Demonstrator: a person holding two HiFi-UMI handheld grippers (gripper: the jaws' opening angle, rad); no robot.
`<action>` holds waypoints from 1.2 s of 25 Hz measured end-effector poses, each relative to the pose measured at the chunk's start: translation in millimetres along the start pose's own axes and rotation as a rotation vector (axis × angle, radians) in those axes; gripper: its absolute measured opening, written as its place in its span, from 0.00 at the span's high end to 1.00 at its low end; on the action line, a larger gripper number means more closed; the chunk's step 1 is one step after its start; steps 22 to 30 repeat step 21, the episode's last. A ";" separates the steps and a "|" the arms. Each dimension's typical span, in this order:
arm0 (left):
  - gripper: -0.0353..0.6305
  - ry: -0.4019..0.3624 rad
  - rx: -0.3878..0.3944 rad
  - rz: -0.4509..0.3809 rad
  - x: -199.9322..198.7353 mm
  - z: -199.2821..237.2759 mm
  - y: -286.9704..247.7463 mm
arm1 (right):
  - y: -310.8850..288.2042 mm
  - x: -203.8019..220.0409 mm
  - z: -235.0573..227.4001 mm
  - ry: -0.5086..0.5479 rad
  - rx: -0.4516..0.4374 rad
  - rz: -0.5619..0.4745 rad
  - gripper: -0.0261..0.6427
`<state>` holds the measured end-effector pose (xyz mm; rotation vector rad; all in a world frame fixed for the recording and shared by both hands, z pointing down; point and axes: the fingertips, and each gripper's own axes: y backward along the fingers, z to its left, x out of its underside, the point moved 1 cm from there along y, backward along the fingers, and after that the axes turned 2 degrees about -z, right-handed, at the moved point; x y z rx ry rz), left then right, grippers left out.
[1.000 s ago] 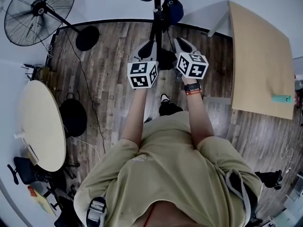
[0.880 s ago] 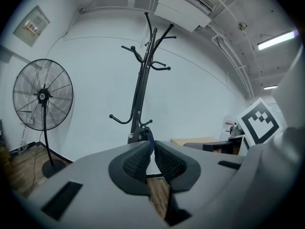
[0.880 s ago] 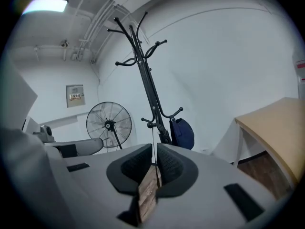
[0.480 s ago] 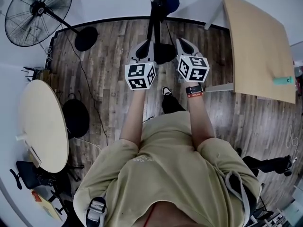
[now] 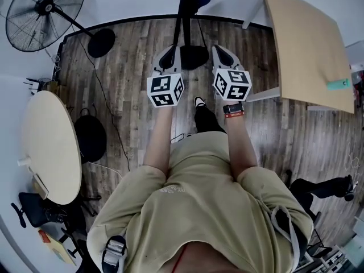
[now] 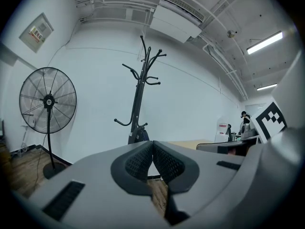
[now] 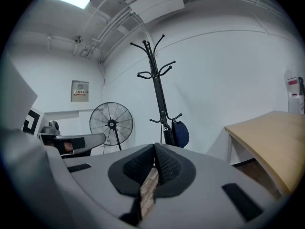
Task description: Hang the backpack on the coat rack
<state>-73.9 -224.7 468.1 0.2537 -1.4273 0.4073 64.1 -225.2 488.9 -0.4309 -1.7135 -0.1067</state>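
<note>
L gripper [image 6: 152,149] & R gripper [image 7: 155,152]: jaws pressed together, nothing held. Backpack [image 7: 181,133] hangs on a low hook of the coat rack [image 7: 156,75], well ahead of both. Prob. soft, light, saggy; grab by top loop.

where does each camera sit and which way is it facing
Head view: on the person's head, looking steeply down at the floor; arms, torso, left gripper and right gripper show.
Left gripper view: on the left gripper, facing the coat rack and fan; its shut jaws show.
Right gripper view: on the right gripper, facing the coat rack and backpack; its jaws have just been closing, now shut on nothing.
Shared: both gripper views see the coat rack and fan.
</note>
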 end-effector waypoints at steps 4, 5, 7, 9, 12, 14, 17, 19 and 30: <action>0.91 -0.003 -0.009 -0.004 3.9 6.4 13.2 | 13.1 1.6 1.5 0.003 0.006 -0.019 0.94; 0.91 -0.003 -0.011 -0.004 4.8 7.3 14.7 | 15.2 1.5 0.5 0.004 0.009 -0.022 0.94; 0.91 -0.006 -0.012 -0.001 6.6 6.8 16.0 | 18.2 1.5 -2.2 0.004 0.015 -0.023 0.94; 0.91 -0.010 -0.006 0.003 8.8 4.8 15.9 | 19.2 3.0 -3.8 0.002 0.020 -0.022 0.94; 0.91 -0.012 0.006 0.006 9.5 3.3 12.4 | 15.8 3.8 -3.1 0.001 0.018 -0.019 0.94; 0.91 -0.010 0.012 0.009 9.4 3.5 7.5 | 11.2 3.6 -2.8 0.001 0.014 -0.017 0.94; 0.91 -0.002 0.022 0.017 14.1 6.9 -7.4 | -2.2 5.5 -6.9 -0.001 0.004 -0.016 0.94; 0.91 0.008 0.029 0.021 18.7 10.2 -20.8 | -14.7 7.4 -12.2 0.000 -0.001 -0.014 0.94; 0.91 0.016 0.035 0.023 22.7 13.6 -35.2 | -28.4 8.7 -18.6 0.002 -0.006 -0.012 0.94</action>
